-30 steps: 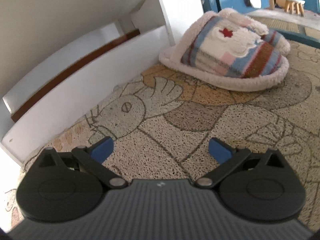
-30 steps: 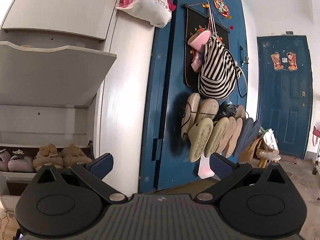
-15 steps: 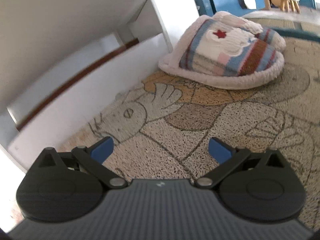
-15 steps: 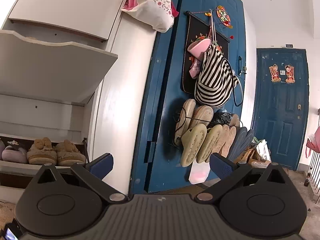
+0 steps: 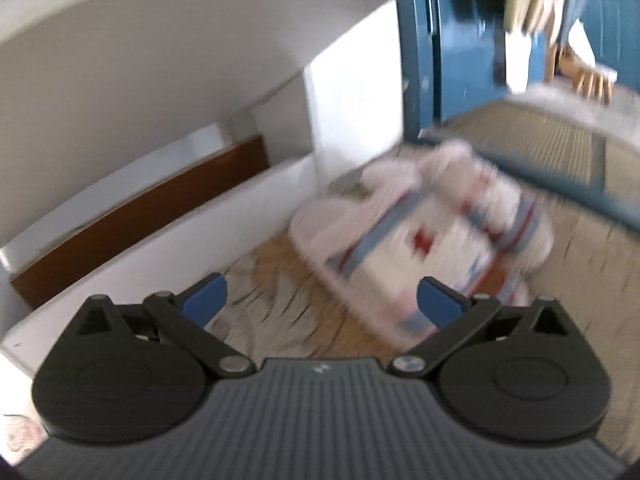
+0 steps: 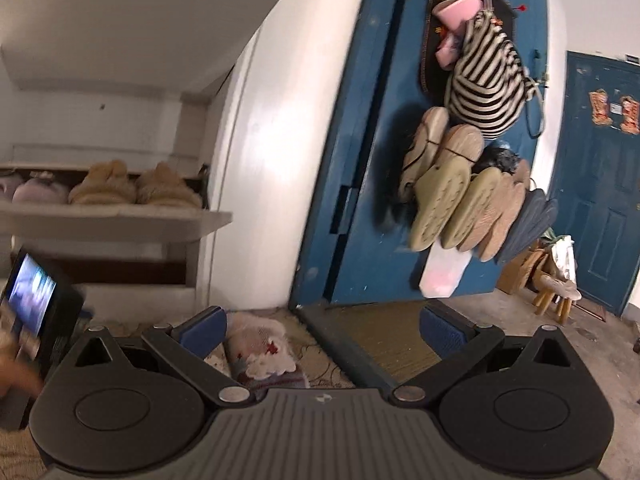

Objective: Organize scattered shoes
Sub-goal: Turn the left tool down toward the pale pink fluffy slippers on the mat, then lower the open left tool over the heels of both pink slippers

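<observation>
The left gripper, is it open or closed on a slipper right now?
Open. The left gripper has its blue fingers spread wide with nothing between them; the striped slippers lie on the mat just ahead.

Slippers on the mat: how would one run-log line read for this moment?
left gripper: open, near striped slippers | right gripper: open, empty | slippers: on mat, ungrasped | cabinet: open

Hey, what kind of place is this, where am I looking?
Most likely a home entryway. A white shoe cabinet holds fuzzy slippers, more shoes hang on the blue door, and striped slippers lie on a doormat.
</observation>
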A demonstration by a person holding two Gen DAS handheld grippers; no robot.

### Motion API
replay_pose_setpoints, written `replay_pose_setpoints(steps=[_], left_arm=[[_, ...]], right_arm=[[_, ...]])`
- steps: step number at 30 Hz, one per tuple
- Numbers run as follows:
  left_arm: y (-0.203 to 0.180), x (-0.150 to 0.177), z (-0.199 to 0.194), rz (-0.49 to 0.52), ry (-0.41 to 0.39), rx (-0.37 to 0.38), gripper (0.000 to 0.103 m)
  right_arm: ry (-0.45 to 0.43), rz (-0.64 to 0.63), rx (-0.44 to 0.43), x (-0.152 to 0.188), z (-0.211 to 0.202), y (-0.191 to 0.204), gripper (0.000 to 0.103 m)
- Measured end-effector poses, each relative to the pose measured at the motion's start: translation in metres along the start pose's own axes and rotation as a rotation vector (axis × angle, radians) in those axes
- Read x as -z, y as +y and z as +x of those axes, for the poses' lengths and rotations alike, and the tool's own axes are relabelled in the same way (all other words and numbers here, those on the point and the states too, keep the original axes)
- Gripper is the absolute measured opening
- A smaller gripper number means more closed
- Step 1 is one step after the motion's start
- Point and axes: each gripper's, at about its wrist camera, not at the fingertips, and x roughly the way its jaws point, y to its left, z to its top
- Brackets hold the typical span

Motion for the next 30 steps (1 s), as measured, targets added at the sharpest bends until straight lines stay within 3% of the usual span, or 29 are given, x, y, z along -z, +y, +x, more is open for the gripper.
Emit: replay_pose_setpoints(steps=[7, 11, 17, 23, 27, 30], left_arm=[[-0.053, -0.05, 0.042, 0.0, -0.021, 0.026, 0.103], [-0.072, -0.078, 0.071, -0.034, -0.026, -0.005, 0.103], [-0.073, -0.1, 0.122, -0.265, 0.131, -0.062, 0.103], [-0.069, -0.097, 0.157, -0.383, 0.257, -0.113, 0.103], [-0.051, -0.088, 0.181, -0.564, 0.378, -0.065, 0.103], [-0.049, -0.086, 0.181, -0.581, 0.393, -0.059, 0.103]], right_arm=[[0.04, 0.035, 0.019, 0.012, 0.001, -0.003, 0.103], [0.063, 0.055, 0.03, 0.02, 0.002, -0.005, 0.103], [0.091, 0.114, 0.04, 0.031, 0.002, -0.012, 0.103], [0.117, 0.126, 0.03, 0.04, 0.001, -0.012, 0.103], [0.13, 0.153, 0.025, 0.045, 0.001, -0.015, 0.103], [0.136, 0.175, 0.019, 0.048, 0.001, -0.016, 0.103]])
